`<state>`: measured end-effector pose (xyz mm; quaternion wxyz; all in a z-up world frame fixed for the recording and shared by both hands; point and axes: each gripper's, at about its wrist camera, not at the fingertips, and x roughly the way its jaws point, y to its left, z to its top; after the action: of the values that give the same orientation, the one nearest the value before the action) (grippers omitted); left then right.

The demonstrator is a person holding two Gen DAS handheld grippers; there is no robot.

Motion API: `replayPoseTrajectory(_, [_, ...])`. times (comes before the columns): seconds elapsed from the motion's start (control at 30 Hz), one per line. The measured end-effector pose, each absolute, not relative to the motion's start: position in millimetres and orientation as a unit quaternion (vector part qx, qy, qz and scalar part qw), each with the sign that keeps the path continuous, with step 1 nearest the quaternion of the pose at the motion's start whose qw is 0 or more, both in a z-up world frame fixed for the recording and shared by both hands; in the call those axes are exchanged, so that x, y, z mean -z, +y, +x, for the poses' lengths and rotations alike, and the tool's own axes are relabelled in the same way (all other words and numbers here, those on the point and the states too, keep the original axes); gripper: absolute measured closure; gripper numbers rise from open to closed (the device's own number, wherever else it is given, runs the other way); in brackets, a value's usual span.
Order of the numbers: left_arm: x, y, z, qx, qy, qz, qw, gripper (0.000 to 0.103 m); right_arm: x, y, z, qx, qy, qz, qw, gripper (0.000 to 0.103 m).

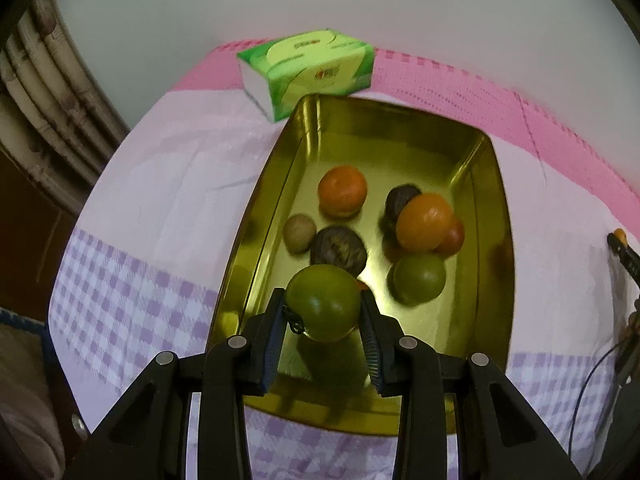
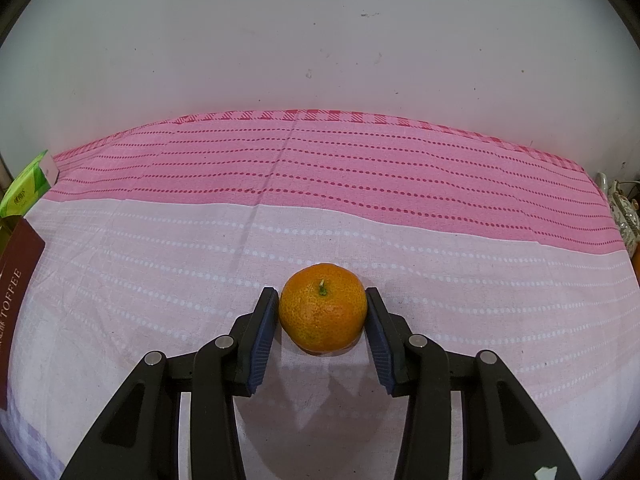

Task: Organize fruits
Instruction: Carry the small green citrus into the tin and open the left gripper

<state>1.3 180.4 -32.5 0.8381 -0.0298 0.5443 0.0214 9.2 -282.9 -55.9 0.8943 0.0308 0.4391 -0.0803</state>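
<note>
My left gripper (image 1: 323, 309) is shut on a green round fruit (image 1: 324, 302) and holds it above the near end of a gold metal tray (image 1: 256, 216). In the tray lie two oranges (image 1: 343, 191) (image 1: 425, 222), a second green fruit (image 1: 419, 278), two dark brown fruits (image 1: 338, 250), a small tan fruit (image 1: 299, 233) and a red one (image 1: 454, 239). My right gripper (image 2: 322, 307) has its pads against both sides of an orange (image 2: 323, 308) that sits on the cloth.
A green tissue box (image 1: 308, 68) stands just behind the tray's far left corner. A pink, white and purple-checked cloth (image 2: 320, 184) covers the table, with a white wall behind. A dark red toffee box (image 2: 16, 280) is at the left edge of the right wrist view.
</note>
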Motion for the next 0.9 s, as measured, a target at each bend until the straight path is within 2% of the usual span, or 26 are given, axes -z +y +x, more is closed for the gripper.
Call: replayPoseTrajectory(0.9, [67.8,197.9,21.3,-0.024,0.573,-0.016,0.819,0.066,55.1,-283.5,9.5,0.084,0.440,0.021,0.894,0.062])
